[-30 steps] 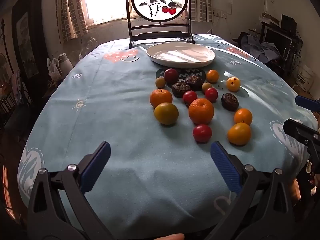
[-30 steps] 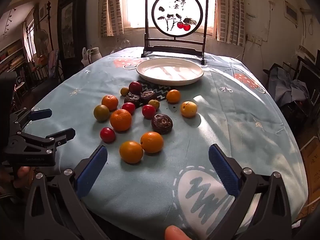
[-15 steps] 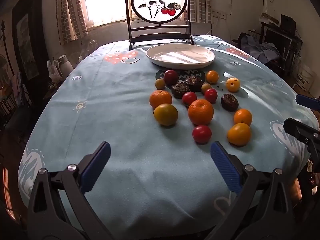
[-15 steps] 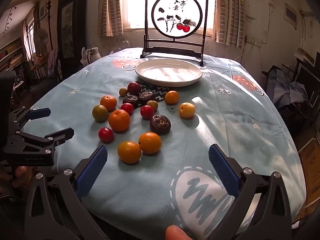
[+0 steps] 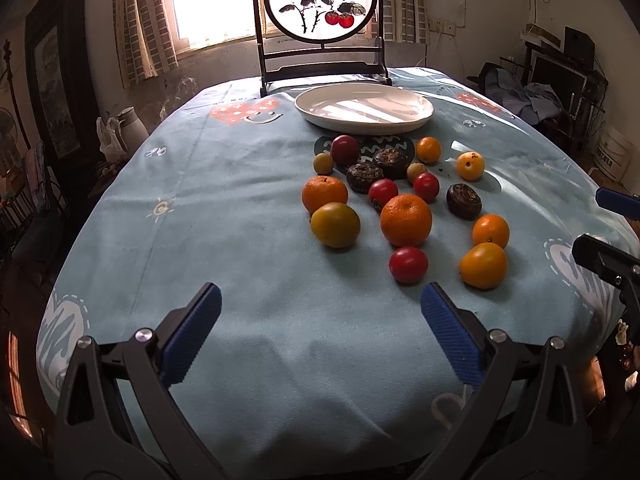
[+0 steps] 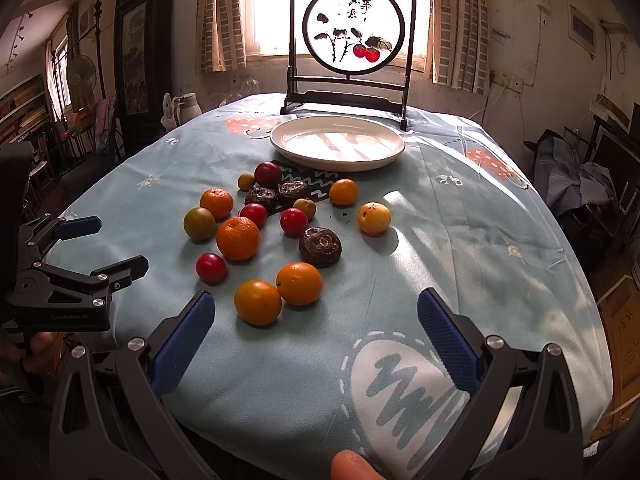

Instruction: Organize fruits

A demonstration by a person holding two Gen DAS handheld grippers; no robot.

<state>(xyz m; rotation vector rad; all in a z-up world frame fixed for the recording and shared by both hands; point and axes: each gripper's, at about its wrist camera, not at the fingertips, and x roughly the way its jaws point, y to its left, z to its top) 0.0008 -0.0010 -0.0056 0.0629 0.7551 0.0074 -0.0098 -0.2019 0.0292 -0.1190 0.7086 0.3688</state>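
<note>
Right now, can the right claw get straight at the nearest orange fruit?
Probably yes. The right claw is open, and the nearest orange fruit lies just ahead on the cloth with nothing between; a second orange touches it, so it may get nudged.

Right hand-held gripper (image 6: 316,334) gapes above the tablecloth (image 6: 460,240), fruits (image 6: 258,302) scattered before a white plate (image 6: 280,145)

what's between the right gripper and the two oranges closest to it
Only bare blue tablecloth, as the right wrist view shows. The right gripper hangs open with nothing in it, just short of the two oranges, which lie side by side.
</note>
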